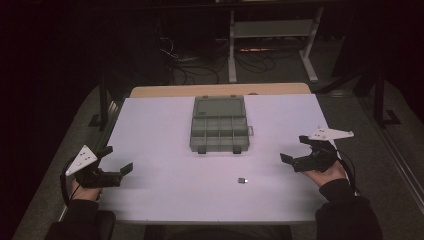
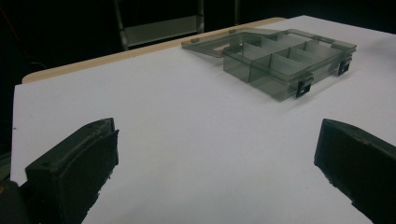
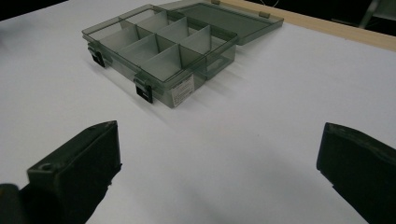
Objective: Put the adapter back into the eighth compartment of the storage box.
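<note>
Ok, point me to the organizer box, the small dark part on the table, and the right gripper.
Organizer box (image 1: 220,131), high view, on its divided compartments.
Small part (image 1: 243,180), high view, on its middle.
Right gripper (image 1: 294,149), high view, midway between its fingertips.

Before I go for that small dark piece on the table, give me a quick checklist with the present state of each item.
1. Left gripper open and holding nothing: ok, jaws stand wide apart in the left gripper view.
2. Right gripper open and holding nothing: ok, jaws wide apart over the bare white table.
3. Organizer box lid open: ok, the lid lies flat behind the compartments.
4. Compartments free to receive a part: ok, those on view look empty.
5. Small dark piece reachable: ok, it lies alone on the table between the box and the person, nearer the right gripper.
6. What the piece is, and which way it lies: cannot tell, too small.
</note>
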